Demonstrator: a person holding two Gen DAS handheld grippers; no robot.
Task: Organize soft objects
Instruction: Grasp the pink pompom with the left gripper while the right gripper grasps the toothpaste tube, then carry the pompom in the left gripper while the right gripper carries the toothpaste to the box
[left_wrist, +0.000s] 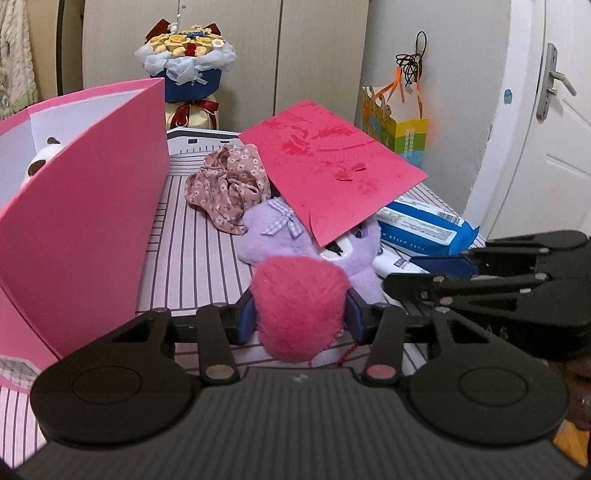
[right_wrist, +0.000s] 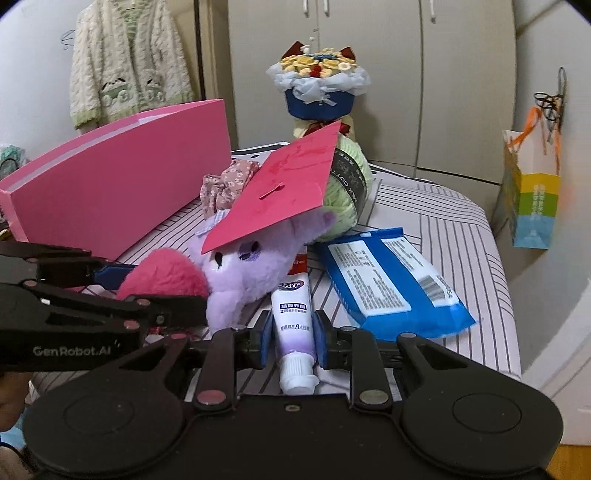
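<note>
Here my left gripper (left_wrist: 300, 314) has its fingers squeezed on the fluffy pink heart (left_wrist: 299, 306), just in front of the purple plush toy (left_wrist: 280, 236). My right gripper (right_wrist: 293, 334) has its fingers apart, one on each side of the toothpaste tube (right_wrist: 293, 325) lying on the striped worktop (right_wrist: 461, 229). A red card (left_wrist: 328, 166) leans on the toy's head, and the pink box (left_wrist: 85, 229) stands nearby.

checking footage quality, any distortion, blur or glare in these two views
Left wrist view: fisheye bends the door and pink box; pink pompom between the left tongs looks sharp. Right wrist view: dark corner vignetting, toothpaste tube between the right tongs readable, no strong glare.
</note>
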